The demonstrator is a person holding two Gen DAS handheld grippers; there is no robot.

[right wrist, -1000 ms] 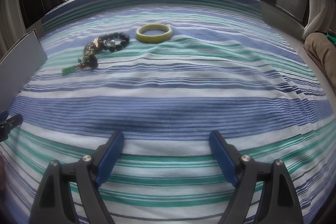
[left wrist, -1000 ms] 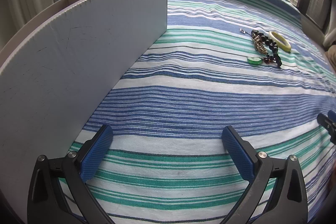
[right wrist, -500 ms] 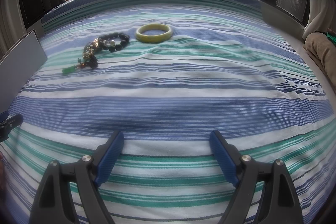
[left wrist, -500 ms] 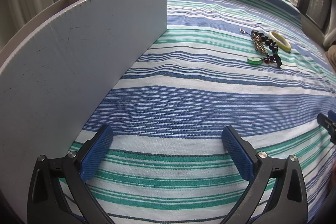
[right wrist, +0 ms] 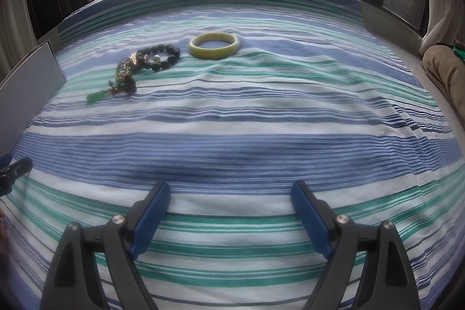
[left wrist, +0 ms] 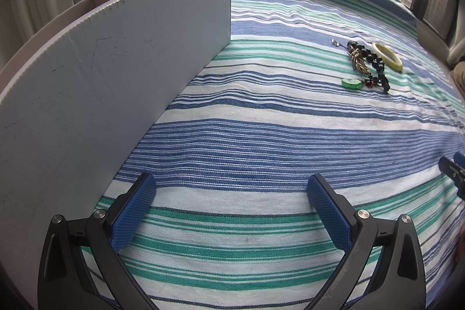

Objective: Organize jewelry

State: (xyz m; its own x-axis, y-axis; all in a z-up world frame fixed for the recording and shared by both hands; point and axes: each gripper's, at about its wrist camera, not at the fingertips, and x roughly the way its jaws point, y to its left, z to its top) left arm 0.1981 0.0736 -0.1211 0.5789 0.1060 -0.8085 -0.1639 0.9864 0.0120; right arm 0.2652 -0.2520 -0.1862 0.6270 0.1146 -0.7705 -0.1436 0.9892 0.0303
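Observation:
A yellow-green jade bangle (right wrist: 214, 46) lies flat on the striped cloth, far from both grippers; it also shows in the left wrist view (left wrist: 388, 56). Left of it lie a black bead bracelet (right wrist: 159, 57) and a gold chain (right wrist: 125, 71) with a green pendant (right wrist: 96, 97). In the left wrist view the beads (left wrist: 373, 63) and pendant (left wrist: 351, 83) sit at the far right. My left gripper (left wrist: 231, 191) is open and empty, low over the cloth beside a white box wall (left wrist: 96, 83). My right gripper (right wrist: 231, 193) is open and empty, well short of the jewelry.
The blue, green and white striped cloth (right wrist: 261, 112) covers the whole surface and has low wrinkles. The white box also shows at the left edge of the right wrist view (right wrist: 26, 89). A beige cushion (right wrist: 444, 71) lies at the far right. Windows stand behind.

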